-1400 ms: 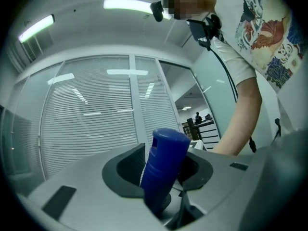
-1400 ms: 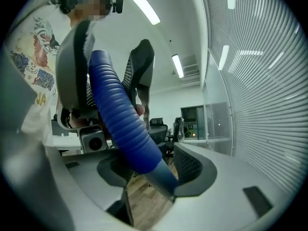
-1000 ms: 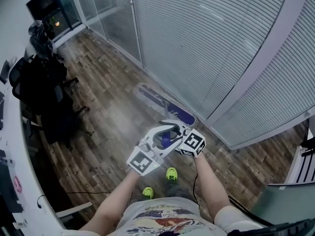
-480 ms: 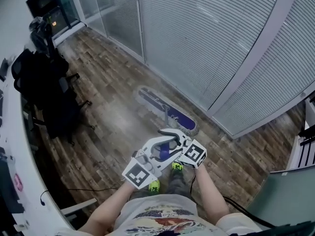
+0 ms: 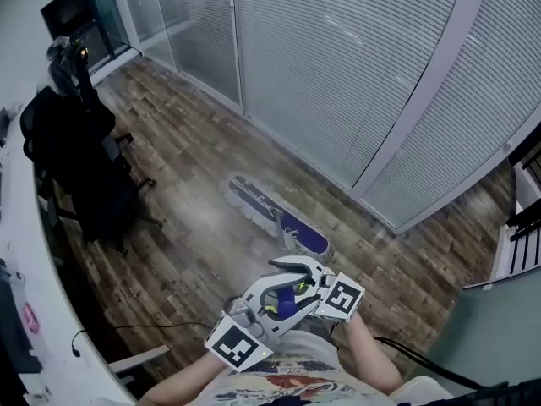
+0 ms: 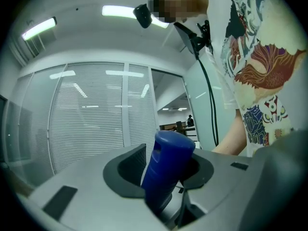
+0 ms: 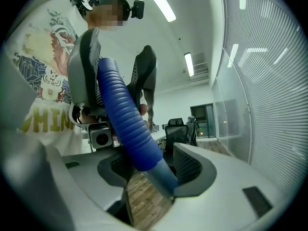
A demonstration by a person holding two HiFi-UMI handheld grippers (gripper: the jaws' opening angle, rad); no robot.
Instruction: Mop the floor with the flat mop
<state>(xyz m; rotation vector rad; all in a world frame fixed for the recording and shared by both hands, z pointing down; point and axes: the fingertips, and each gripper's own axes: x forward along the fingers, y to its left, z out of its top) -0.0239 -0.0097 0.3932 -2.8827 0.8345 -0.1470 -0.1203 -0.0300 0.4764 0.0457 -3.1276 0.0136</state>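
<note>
Floor (image 5: pixel 186 235): wood-look planks in brown and grey, matt, with a pale dull sheen at frame centre beside the mop head.
Mop head (image 5: pixel 258 200): flat cloth pad with a purple top face and a shaggy grey fringe along the edges.
Grip (image 7: pixel 122 121): blue plastic, ribbed, semi-gloss. Its end cap (image 6: pixel 171 146) is smooth.
Shaft (image 7: pixel 160 176): smooth grey-blue tube with a satin, metal-like finish.
Right tongs (image 7: pixel 151 167): matt light-grey plastic shells. The dark pads (image 7: pixel 185 163) have a fine cross-hatch texture.
Walls (image 5: pixel 338 74), upper right: glass panels over pale slatted blinds, set in smooth light frames.
Chairs (image 5: pixel 84 184), left edge: black, matt upholstery.
Shirt (image 5: pixel 270 385), bottom edge: printed cloth.
</note>
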